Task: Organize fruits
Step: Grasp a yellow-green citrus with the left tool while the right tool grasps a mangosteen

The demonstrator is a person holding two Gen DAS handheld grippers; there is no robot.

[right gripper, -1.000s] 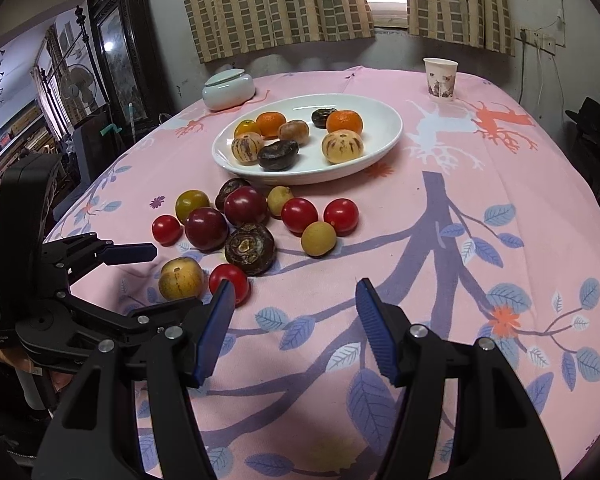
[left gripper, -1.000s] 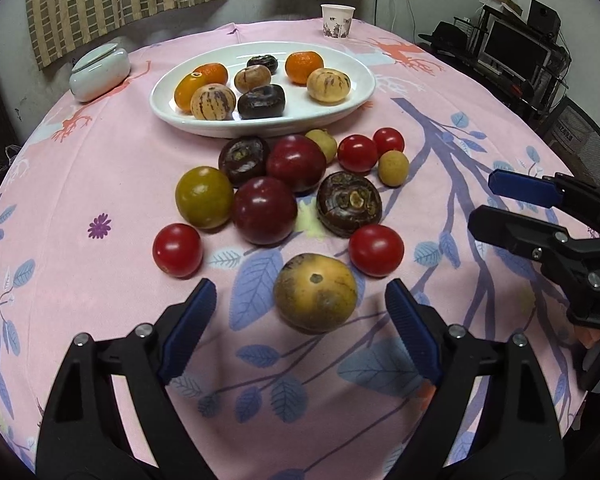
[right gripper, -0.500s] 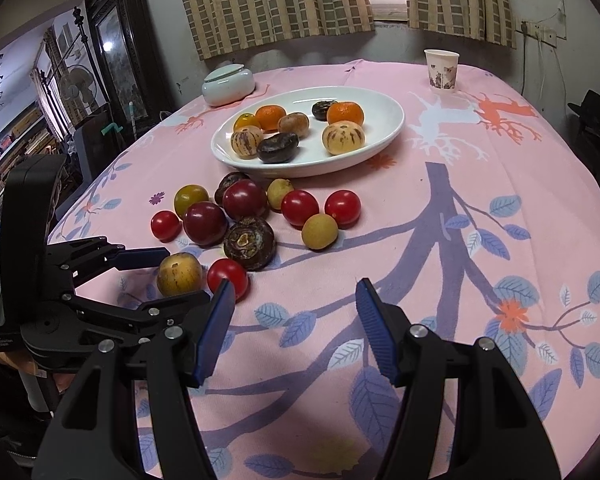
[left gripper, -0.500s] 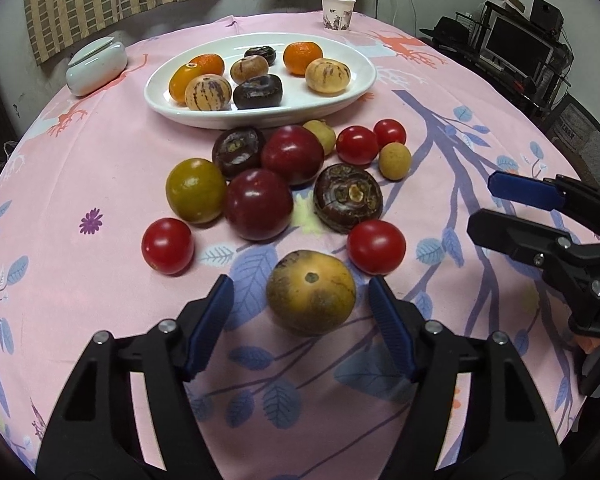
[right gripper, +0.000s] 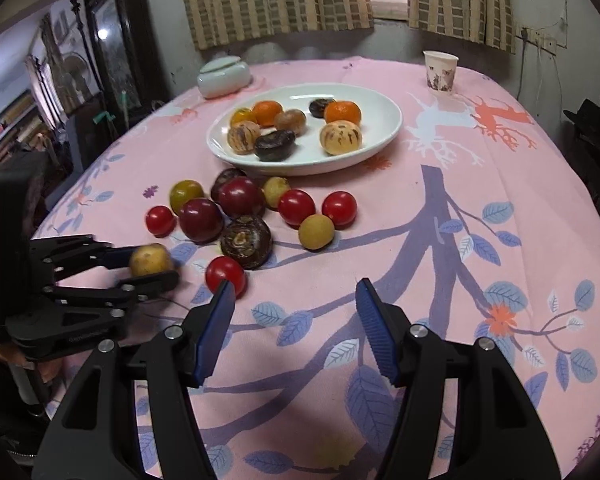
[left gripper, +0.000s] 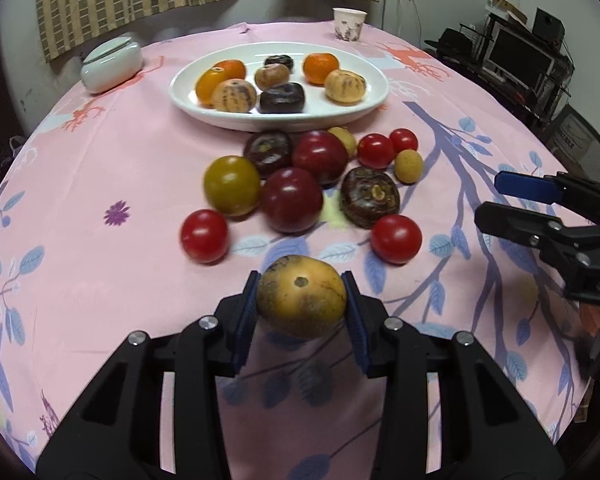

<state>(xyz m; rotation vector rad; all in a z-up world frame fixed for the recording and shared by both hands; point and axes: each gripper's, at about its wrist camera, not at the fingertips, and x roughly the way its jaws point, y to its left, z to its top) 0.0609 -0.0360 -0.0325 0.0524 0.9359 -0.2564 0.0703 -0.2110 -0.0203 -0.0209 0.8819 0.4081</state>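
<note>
My left tongs [left gripper: 302, 306] have just been closing, and their blue pads [left gripper: 247, 320] now press on both sides of a yellow-brown fruit [left gripper: 301, 296] at the near edge of the pink tablecloth [left gripper: 100, 152]. Whether the fruit rests on the cloth or is a shade off it I cannot quite tell. My right tongs [right gripper: 294, 326] hang to the right with jaws spread and nothing between them, over bare cloth.

Just beyond the gripped fruit lie a red tomato [left gripper: 396, 239] to the right and another red tomato [left gripper: 204, 235] to the left. Farther off sits the loose cluster: two dark red plums [left gripper: 291, 199], a green-yellow plum [left gripper: 231, 185], two brown water chestnuts [left gripper: 370, 197] and small tomatoes [left gripper: 375, 151]. Past them the white oval plate [left gripper: 364, 108] holds oranges [left gripper: 320, 67], striped melons [left gripper: 345, 85] and dark pieces. At the far edge stand a paper cup [left gripper: 349, 23], right, and a pale lidded jar [left gripper: 110, 65], left.
</note>
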